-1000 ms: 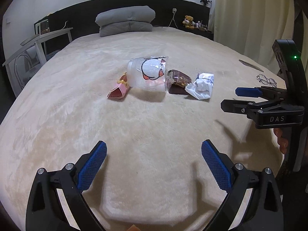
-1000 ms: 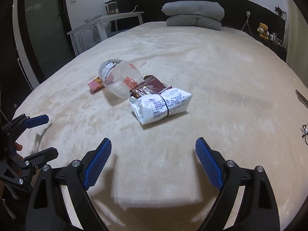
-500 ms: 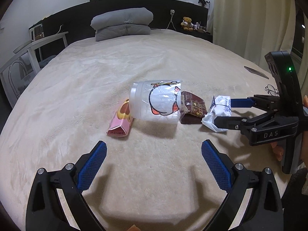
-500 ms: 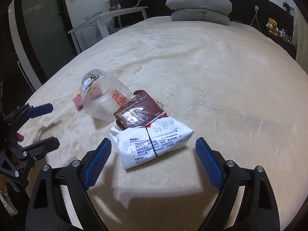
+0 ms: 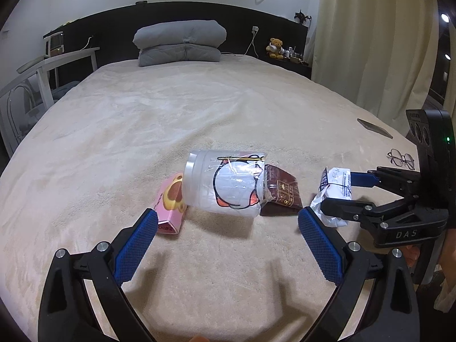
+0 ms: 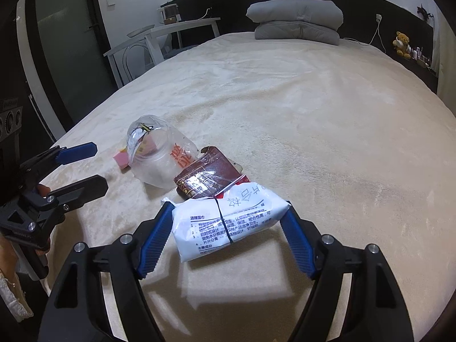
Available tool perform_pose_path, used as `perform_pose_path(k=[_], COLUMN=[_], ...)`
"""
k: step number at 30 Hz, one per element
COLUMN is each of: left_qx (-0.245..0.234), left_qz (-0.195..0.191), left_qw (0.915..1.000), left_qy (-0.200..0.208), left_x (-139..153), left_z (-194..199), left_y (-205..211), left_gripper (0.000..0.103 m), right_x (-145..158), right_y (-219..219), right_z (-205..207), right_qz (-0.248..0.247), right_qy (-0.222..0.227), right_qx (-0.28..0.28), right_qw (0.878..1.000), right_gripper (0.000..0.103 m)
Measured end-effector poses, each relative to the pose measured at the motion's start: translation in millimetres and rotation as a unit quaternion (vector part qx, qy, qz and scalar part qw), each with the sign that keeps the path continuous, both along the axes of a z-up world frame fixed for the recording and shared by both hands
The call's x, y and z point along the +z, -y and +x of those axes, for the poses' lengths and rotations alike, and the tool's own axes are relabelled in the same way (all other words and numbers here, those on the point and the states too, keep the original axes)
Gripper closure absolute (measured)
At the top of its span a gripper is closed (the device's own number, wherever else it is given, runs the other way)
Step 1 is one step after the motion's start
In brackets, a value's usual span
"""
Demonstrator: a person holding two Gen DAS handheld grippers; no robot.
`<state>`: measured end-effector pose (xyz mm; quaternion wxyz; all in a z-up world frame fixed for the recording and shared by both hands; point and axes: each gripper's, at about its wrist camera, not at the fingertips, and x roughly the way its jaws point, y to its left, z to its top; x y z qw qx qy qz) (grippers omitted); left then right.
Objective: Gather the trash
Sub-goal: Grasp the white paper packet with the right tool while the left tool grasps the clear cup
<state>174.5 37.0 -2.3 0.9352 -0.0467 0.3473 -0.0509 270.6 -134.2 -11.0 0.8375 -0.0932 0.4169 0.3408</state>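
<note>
1. Right hand-held gripper [image 6: 228,230]: we see its jaws, just closing, straddling the white wet-wipe pack [image 6: 225,225] on the bed [image 6: 327,119]; pads at the pack's ends, firm clamp not certain.
2. Left hand-held gripper [image 5: 228,233]: released, wide apart, nothing btwn jaws, above bare blanket.
3. Brown wrapper [image 6: 205,176]: touching the pack's far edge.
4. Clear plastic jar [image 5: 225,182]: on its side, beside wrapper.
5. Pink box [image 5: 171,202]: just left of jar.
6. Glasses [image 5: 401,158], w/ gray pillows [image 5: 179,42] at headboard.
</note>
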Motion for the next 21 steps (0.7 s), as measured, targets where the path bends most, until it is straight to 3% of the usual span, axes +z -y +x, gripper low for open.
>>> perform_pose_path(k=[14, 19, 21], left_qx=[0.006, -0.004, 0.000], left_qz=[0.014, -0.008, -0.005], left_qw=[0.9993, 0.9988, 0.9995], left_qy=[-0.033, -0.048, -0.032], left_x=[-11.7, -16.8, -15.8], left_z=[42.0, 56.4, 55.5], left_y=[1.6, -2.2, -0.7], left_gripper=[0.006, 0.006, 0.008], right_x=[8.0, 6.0, 5.7], right_y=[12.7, 13.8, 14.5], right_z=[-1.7, 3.5, 3.8], right_qz=[-0.004, -0.017, -0.023], right_qy=[-0.002, -0.004, -0.002], right_qx=[0.010, 0.007, 0.009], right_qw=[1.000, 1.000, 1.000], right_gripper=[0.028, 0.028, 0.028])
